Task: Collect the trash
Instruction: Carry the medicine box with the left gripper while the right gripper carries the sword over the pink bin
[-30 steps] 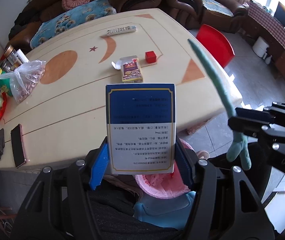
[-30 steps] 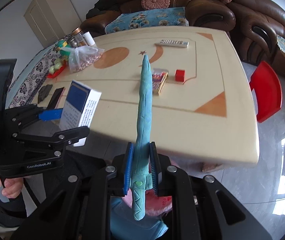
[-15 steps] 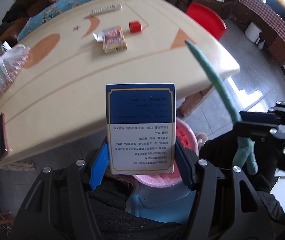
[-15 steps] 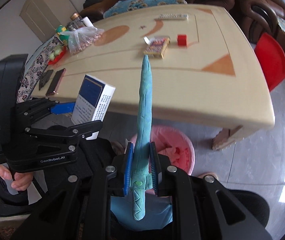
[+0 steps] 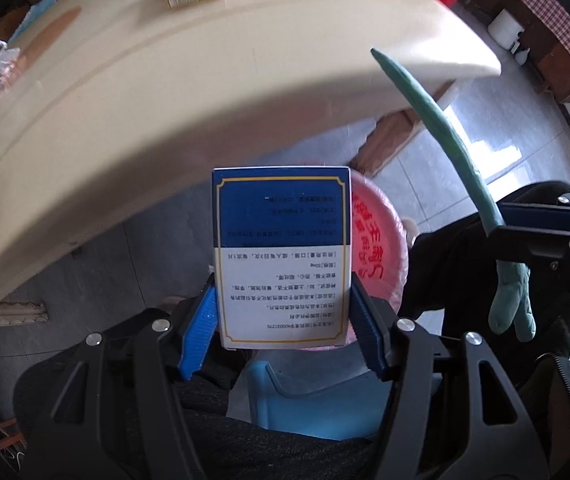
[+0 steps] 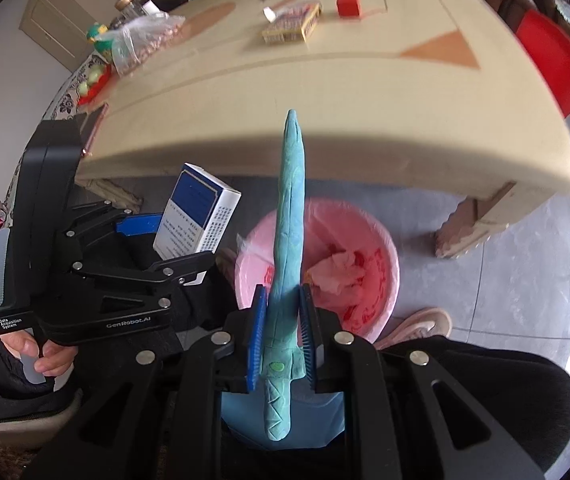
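**Two pieces of trash clamped, bin right below**

So the left gripper (image 5: 283,312) has its blue pads pressed on both narrow sides of a blue-and-white printed cardboard box (image 5: 281,256), jaws roughly half open because the box fills the gap. It grips the bottom end, so most of the box sticks out ahead of the fingertips. The right gripper (image 6: 283,328) is nearly closed on a long teal rubbery lizard-like toy strip (image 6: 291,216), pinched near its fat end, with the thin tail pointing way out past the tips.

Straight beyond both sets of fingers, under the edge of the cream table (image 6: 365,120), sits the round pink plastic bin with a pink liner (image 6: 381,264), already holding some crumpled stuff.

Handling guesses: the box looks light and hollow, so it'd crush if squeezed hard; flat sides are the right spot to hold. The teal strip looks soft and floppy-ish, probably grippy, and it might cling to a pad on release. Held near the thick end, the tail could catch the bin rim.

Count: one box, one teal strip, one bin. On the table farther out: one small patterned carton (image 6: 291,24) and one red cube (image 6: 348,5).
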The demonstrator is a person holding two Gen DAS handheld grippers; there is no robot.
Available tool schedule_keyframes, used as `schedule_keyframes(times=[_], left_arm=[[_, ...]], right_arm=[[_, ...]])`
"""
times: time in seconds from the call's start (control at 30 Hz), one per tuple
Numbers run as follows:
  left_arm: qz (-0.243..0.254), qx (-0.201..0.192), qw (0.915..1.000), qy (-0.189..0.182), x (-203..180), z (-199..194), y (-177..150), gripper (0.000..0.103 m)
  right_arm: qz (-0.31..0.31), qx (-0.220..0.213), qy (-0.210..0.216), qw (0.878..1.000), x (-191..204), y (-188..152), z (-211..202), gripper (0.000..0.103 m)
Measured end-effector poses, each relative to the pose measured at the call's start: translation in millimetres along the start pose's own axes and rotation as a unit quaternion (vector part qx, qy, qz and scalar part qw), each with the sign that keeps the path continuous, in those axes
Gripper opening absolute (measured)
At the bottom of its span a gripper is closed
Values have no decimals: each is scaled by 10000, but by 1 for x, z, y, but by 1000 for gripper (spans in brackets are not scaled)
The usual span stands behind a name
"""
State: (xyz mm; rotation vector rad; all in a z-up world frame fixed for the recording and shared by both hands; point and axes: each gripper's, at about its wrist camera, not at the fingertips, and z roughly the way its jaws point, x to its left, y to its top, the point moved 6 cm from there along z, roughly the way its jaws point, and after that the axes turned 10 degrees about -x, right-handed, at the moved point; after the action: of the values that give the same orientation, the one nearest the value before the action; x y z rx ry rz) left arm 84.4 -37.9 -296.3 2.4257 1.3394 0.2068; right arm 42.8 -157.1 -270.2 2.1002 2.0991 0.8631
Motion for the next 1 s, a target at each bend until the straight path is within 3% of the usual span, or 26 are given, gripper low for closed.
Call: schedule_keyframes(times=[0.5,1.0], left_arm=[[84,797,9967,-89,-8,78,-28,61],[1,1588,9871,-198,-7,135,-51,61]], right_arm=[[467,839,158,9953,-33,-40,87,17],[841,1452,188,9856,-62,-57,156,17]])
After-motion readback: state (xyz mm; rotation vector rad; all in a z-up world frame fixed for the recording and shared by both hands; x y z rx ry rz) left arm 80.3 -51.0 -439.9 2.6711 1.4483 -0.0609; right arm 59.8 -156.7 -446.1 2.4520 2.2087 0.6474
